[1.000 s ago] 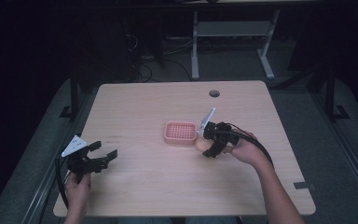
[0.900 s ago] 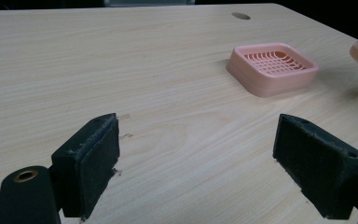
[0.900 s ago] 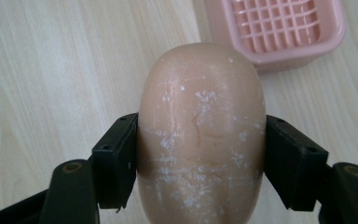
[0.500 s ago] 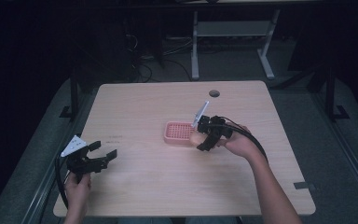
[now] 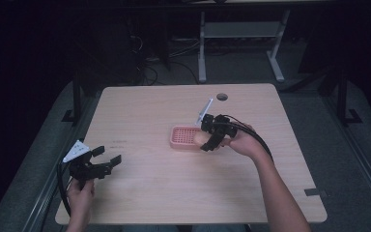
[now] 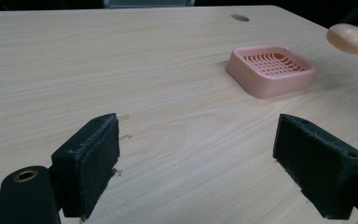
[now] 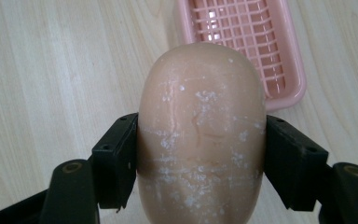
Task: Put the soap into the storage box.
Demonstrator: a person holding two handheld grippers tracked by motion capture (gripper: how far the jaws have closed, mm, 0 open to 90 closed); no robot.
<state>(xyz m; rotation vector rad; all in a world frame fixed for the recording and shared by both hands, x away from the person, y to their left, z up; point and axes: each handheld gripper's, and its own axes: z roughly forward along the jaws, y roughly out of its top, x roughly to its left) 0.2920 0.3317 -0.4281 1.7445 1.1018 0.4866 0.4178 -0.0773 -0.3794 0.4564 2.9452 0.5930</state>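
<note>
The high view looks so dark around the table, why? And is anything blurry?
In the high view, light falls on the table and the room behind stays black. In the right gripper view the soap bar looks sharp, white flecks showing. In the left gripper view the near pads look a little soft.

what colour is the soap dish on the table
Pink, with a grid-patterned grate inside. The soap dish shows best in the left gripper view.

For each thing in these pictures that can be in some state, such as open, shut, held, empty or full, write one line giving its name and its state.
Left gripper: open, holding nothing, low over the table.
Right gripper: shut on the soap.
Soap: held between the jaws, lifted, beside the soap dish.
Soap dish: empty, flat on the table.
</note>
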